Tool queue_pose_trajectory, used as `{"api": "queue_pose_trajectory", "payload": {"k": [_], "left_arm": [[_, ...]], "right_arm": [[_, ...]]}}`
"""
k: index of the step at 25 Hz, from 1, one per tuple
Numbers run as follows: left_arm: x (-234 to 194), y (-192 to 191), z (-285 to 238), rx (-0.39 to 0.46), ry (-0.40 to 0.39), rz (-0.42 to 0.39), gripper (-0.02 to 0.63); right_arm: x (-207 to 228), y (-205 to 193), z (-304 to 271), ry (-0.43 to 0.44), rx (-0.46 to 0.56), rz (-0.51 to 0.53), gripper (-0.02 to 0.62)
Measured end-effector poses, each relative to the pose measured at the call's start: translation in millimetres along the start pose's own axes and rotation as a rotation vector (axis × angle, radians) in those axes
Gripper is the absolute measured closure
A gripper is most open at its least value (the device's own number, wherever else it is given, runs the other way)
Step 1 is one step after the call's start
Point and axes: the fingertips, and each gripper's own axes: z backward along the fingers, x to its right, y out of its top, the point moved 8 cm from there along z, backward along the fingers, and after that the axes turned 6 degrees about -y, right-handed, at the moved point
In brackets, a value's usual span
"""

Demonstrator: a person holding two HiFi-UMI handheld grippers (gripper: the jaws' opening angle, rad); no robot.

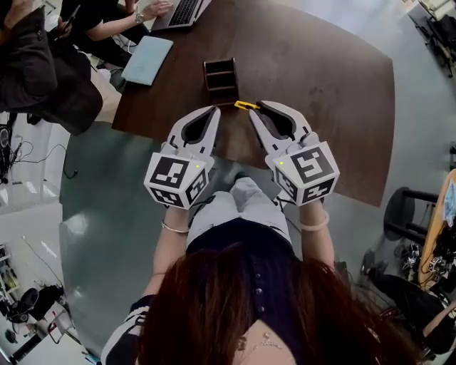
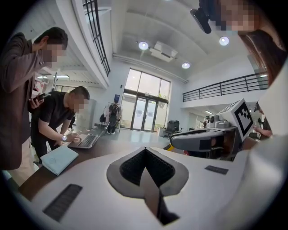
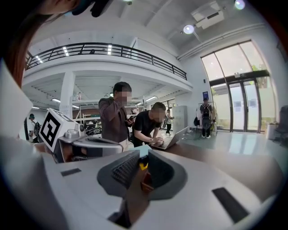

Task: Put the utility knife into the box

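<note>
- Nearest in, both grippers sit side by side at the near edge of the table (image 1: pixel 328 93). The person's wrists hang back over the grey floor (image 1: pixel 107 214).
- The left gripper (image 1: pixel 214 110) has its jaws together with only a thin slit between them. It holds nothing, and its tips are just inside the table edge.
- The right gripper (image 1: pixel 254 112) has its jaws just as tight. The yellow utility knife (image 1: pixel 246 105) shows right at its tips, over the wood, but I can't tell whether it's pinched or merely lying there.
- A small gap separates the two sets of tips.
- Past the knife there's a short strip of bare wood. Then comes the box (image 1: pixel 221 73), dark, open-topped and divided into compartments, standing apart from the knife.
- Right of the box, bare tabletop runs out to the right edge.
- Far left, a teal notebook (image 1: pixel 147 60) lies by the table's left edge. Beyond it is a laptop (image 1: pixel 182 11) with a person's hand on the keys.
</note>
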Motion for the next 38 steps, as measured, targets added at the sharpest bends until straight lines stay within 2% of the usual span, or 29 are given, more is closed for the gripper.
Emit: {"api": "queue_pose_trajectory", "payload": {"k": [8, 15, 25, 33, 38], "left_arm": [[-43.6, -16.5, -38.6, -0.042, 0.003, 0.04, 0.612], [-80.4, -64.6, -63.8, -0.07, 0.013, 0.099, 0.612], [-100.2, -116.0, -89.2, -0.13, 0.035, 0.171, 0.613], [-105.6, -126.5, -88.5, -0.152, 0.038, 0.199, 0.613], [-104.0, -119.8, -82.9, -0.15, 0.023, 0.19, 0.613]], "right_arm": [[24.8, -16.8, -64.0, 0.028, -0.087, -0.013, 0.529], [30.0, -65.8, -113.9, 0.032, -0.176, -0.062, 0.529], [43.3, -134.7, -154.6, 0.016, -0.271, -0.132, 0.529], [49.8, -146.7, -161.9, 0.019, -0.312, -0.153, 0.529], [50.4, -136.7, -154.2, 0.005, -0.266, -0.184, 0.528]]}}
